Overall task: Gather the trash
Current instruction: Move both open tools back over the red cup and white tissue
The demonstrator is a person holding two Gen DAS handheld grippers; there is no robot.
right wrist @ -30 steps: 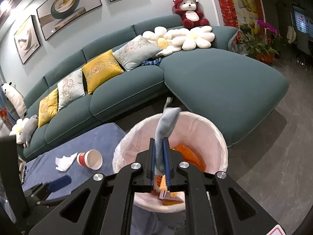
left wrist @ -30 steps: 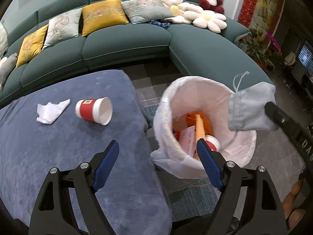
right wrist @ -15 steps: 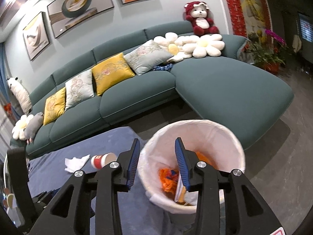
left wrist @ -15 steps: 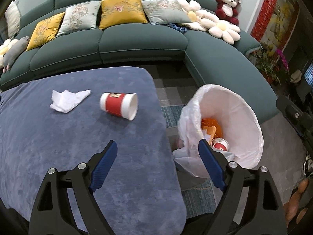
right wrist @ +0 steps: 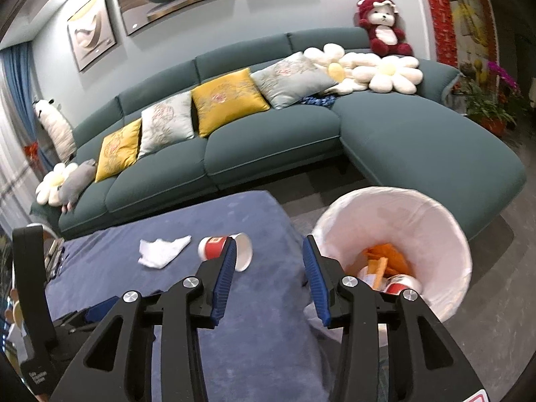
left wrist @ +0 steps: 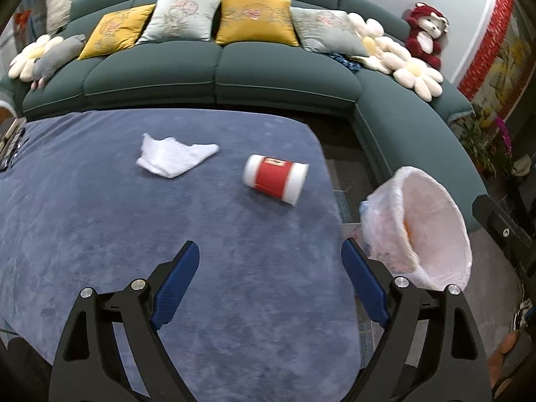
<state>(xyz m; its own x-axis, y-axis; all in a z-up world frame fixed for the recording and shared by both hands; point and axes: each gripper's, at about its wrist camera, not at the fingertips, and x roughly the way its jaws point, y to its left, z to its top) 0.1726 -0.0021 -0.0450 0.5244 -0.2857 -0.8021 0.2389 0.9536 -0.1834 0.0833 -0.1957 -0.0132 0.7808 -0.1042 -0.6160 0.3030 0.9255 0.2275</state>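
A red-and-white paper cup (left wrist: 275, 180) lies on its side on the blue-covered table (left wrist: 100, 227), with a crumpled white tissue (left wrist: 174, 157) to its left. My left gripper (left wrist: 269, 261) hovers open over the table, nearer than the cup, nothing between its blue pads. A bin lined with a white bag (left wrist: 432, 231) stands off the table's right edge. In the right wrist view the cup (right wrist: 224, 249), the tissue (right wrist: 162, 251) and the bin (right wrist: 395, 207) with orange scraps and a cup inside all show. My right gripper (right wrist: 268, 251) is opening, empty, above the table's right end.
A long green sofa (left wrist: 217, 70) with yellow and grey cushions curves behind the table and around the bin. Flower pillows and a red plush bear (right wrist: 382, 26) sit on it. Potted plants (right wrist: 485, 107) stand at the far right. Dark items (left wrist: 10, 140) lie at the table's left edge.
The right gripper let go of a grey cloth pouch over the bin and opened. Both grippers swung left, from the bin toward the table; the cup and tissue now sit nearer the middle of view.
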